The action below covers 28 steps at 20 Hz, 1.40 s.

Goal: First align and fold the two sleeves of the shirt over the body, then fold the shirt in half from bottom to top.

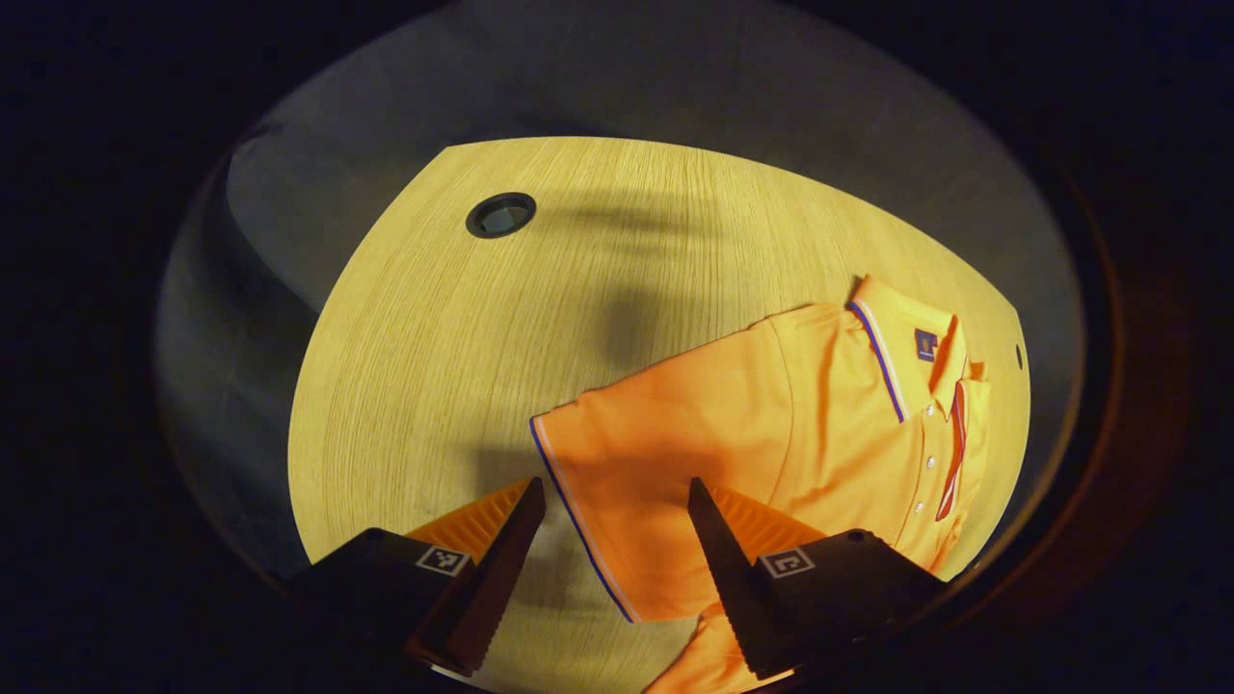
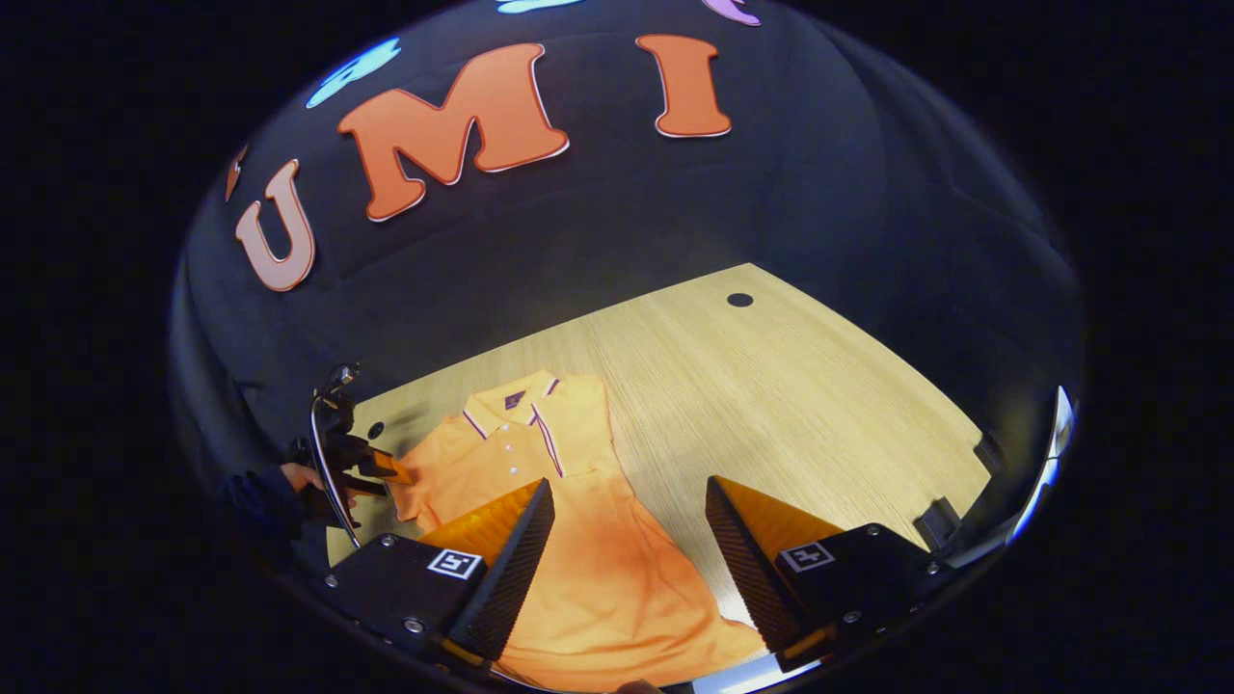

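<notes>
In the left gripper view, the left claw is seen spread wide and empty above the striped cuff of a sleeve of the orange polo shirt, which is laid flat on the wooden tabletop. In the right gripper view, the right claw is likewise held spread with nothing between its fingers, above the shirt's lower body. Farther off, the shirt's collar is seen pointing toward the booth wall, and a round grommet hole is set into the tabletop near its far edge.

Orange shirt — blue-and-white trim — on pale wood-grain table.
</notes>
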### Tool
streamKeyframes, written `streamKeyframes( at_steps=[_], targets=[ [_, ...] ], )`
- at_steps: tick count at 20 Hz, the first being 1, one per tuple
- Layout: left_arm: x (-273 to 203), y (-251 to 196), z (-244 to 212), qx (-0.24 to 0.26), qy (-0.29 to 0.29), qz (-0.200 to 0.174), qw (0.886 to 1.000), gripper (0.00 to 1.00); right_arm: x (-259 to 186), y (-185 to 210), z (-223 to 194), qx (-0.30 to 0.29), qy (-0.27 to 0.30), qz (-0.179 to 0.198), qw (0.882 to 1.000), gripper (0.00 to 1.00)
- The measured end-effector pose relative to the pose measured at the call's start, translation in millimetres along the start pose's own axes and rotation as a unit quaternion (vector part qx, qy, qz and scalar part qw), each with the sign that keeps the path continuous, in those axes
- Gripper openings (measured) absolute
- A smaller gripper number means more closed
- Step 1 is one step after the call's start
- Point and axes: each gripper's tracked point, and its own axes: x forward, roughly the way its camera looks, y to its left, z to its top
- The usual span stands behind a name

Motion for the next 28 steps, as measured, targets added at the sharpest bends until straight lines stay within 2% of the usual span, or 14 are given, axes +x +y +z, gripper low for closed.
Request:
streamKeyframes(
  at_steps=[2, 3, 5, 6, 10, 13, 19, 21, 23, 24, 25, 26, 28],
  targets=[
    [-2.7, -3.0, 2.4, 0.0, -0.006, 0.0, 1.0, 0.85, -1.1, -4.1, 0.9, 0.019, -0.001, -0.004, 1.0, 0.96],
    [0.0, -4.4, 1.9, 0.001, -0.011, -0.004, 1.0, 0.85, -0.9, -5.1, 1.0, 0.026, -0.003, -0.006, 1.0, 0.96],
    [1.9, -12.9, 3.8, 0.0, -0.015, -0.024, 1.0, 0.34, -2.0, -7.7, -1.4, 0.027, -0.004, -0.007, 1.0, 0.96],
    [-0.9, -14.5, 0.2, 0.017, -0.013, -0.033, 0.999, 0.08, -2.9, -9.7, -3.2, 0.025, -0.005, -0.008, 1.0, 0.96],
    [-25.0, -31.6, 21.2, 0.055, -0.068, -0.064, 0.994, 0.1, -3.8, -11.8, -8.3, 0.022, 0.001, -0.008, 1.0, 0.96],
    [-52.2, -51.8, 40.2, 0.087, -0.116, -0.086, 0.986, 0.09, -2.8, -9.4, -8.2, 0.026, 0.003, -0.005, 1.0, 0.96],
    [-84.5, -127.0, 50.9, 0.14, -0.16, -0.174, 0.962, 0.1, -6.5, -7.3, -12.8, 0.016, 0.006, -0.007, 1.0, 0.97],
    [-87.0, -158.1, 47.8, 0.143, -0.165, -0.222, 0.95, 0.1, -9.9, -10.1, -14.8, 0.022, 0.007, -0.012, 1.0, 0.97],
    [-103.5, -187.6, 29.1, 0.154, -0.144, -0.276, 0.938, 0.15, -14.2, -14.3, -19.0, 0.03, 0.009, -0.018, 0.999, 0.97],
    [-116.0, -197.5, 20.9, 0.16, -0.147, -0.298, 0.93, 0.3, -16.1, -16.6, -20.5, 0.032, 0.009, -0.022, 0.999, 0.97],
    [-124.2, -206.0, 21.4, 0.164, -0.16, -0.313, 0.922, 0.54, -18.7, -18.2, -21.4, 0.032, 0.007, -0.025, 0.999, 0.97],
    [-130.0, -206.9, 18.6, 0.175, -0.171, -0.311, 0.918, 0.78, -20.9, -20.3, -22.5, 0.032, 0.006, -0.029, 0.999, 0.97],
    [-137.0, -189.8, 13.8, 0.2, -0.2, -0.276, 0.919, 0.96, -24.4, -21.7, -21.4, 0.024, 0.0, -0.028, 0.999, 0.97]
  ],
)
